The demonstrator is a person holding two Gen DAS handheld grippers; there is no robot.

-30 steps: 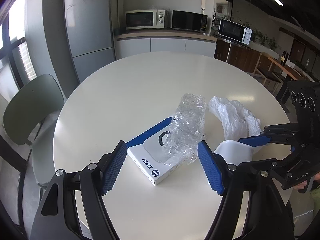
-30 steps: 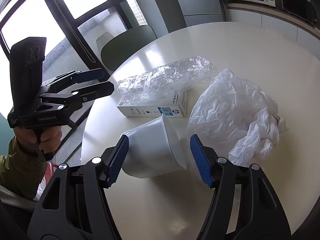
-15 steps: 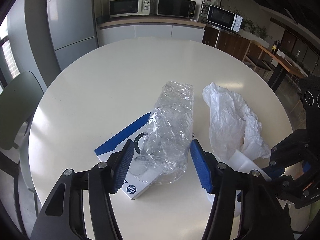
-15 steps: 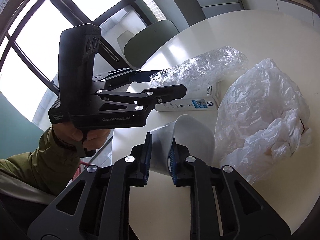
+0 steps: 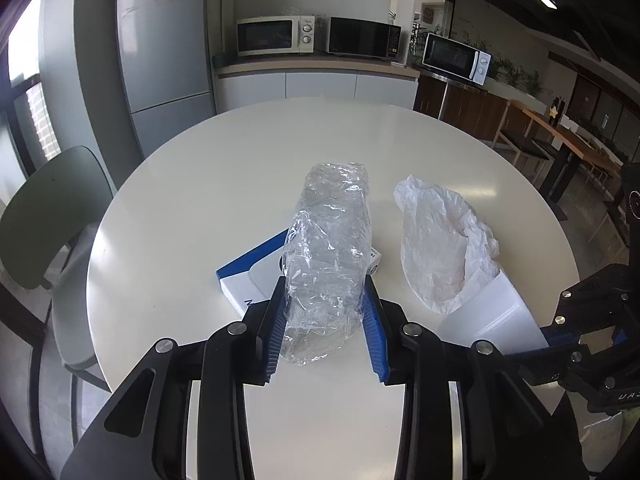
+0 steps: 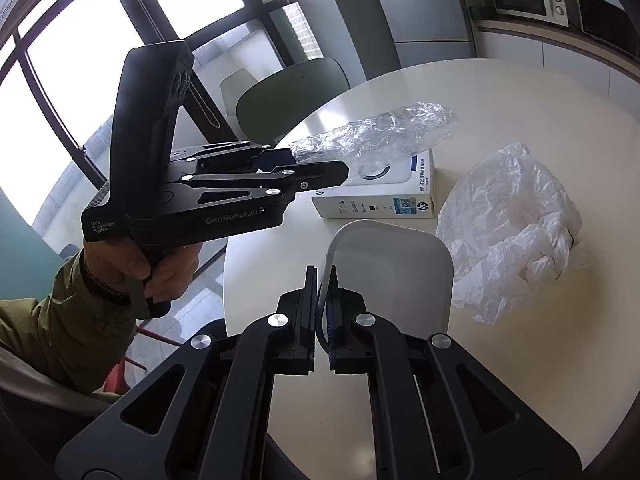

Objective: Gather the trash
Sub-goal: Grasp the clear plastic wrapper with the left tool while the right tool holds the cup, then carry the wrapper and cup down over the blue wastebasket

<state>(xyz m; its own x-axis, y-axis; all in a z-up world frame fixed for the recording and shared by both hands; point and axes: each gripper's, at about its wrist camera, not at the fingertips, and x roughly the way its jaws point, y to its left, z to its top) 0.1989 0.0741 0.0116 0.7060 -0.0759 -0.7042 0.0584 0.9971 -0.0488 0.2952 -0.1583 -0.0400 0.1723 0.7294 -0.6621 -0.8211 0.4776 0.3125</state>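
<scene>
Two claws work over a round white table (image 5: 208, 200), with a green chair (image 5: 48, 216) tucked at its edge. Largest of the trash is the white bag (image 6: 516, 224), crumpled on the table to the right, touching nothing but the tabletop and perhaps the bin beside it; the overlap is hard to judge. Next is the clear wrap (image 5: 328, 248), a long crinkled bundle lying across the box (image 6: 380, 196), a white-and-blue carton flat on the table. The left claw (image 5: 324, 320) has its blue pads pressed on either side of the wrap's near end, gripping it; in the right wrist view the wrap juts out from that claw (image 6: 296, 160) over the box. A small white bin (image 6: 396, 272) sits tilted at the near table edge, just beside the bag. The right claw (image 6: 322, 304) is nearly closed, pinching the bin's rim between its fingers.
</scene>
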